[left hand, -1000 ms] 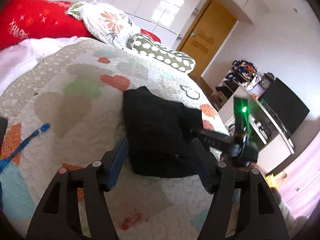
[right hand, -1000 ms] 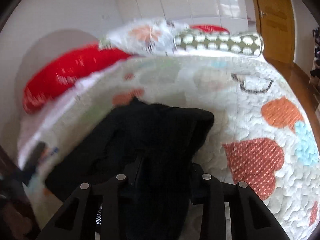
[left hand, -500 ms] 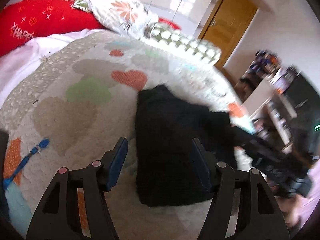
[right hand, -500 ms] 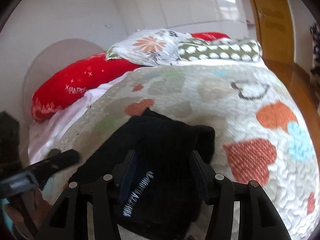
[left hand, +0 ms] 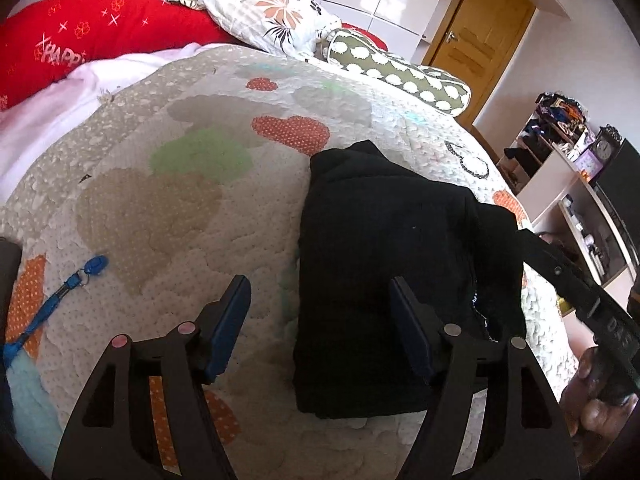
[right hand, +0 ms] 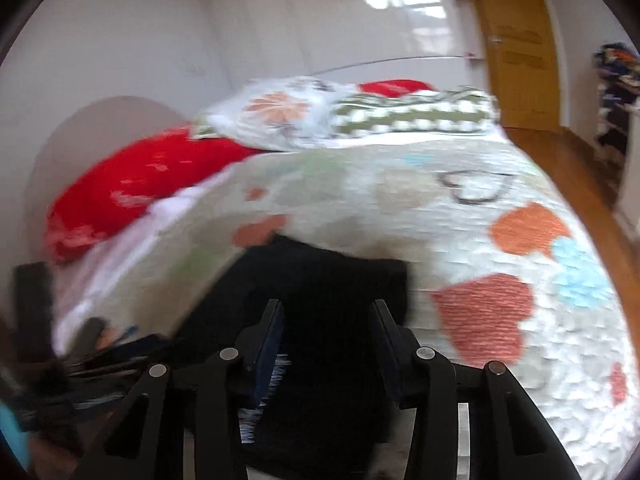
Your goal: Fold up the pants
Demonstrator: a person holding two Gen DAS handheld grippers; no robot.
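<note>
The black pants [left hand: 384, 264] lie folded into a thick rectangle on the heart-patterned quilt [left hand: 168, 200]. My left gripper [left hand: 320, 300] is open and empty, held above the pants' left edge; its right finger is over the black cloth, its left over bare quilt. In the right wrist view, which is motion-blurred, the pants [right hand: 320, 280] lie just ahead of my right gripper [right hand: 328, 316], which is open with nothing between its fingers. The right gripper's body [left hand: 576, 280] shows at the right edge of the left wrist view.
Red [left hand: 104, 36], floral [left hand: 272, 12] and green spotted [left hand: 400, 76] pillows line the head of the bed. A blue lanyard [left hand: 60, 296] lies on the quilt at left. Shelves [left hand: 560, 152] and a wooden door [left hand: 476, 36] stand beyond the bed's right side.
My right gripper has let go of the pants and drawn back toward the bed edge. My left gripper has shifted left and tilted, so the pants sit under its right finger.
</note>
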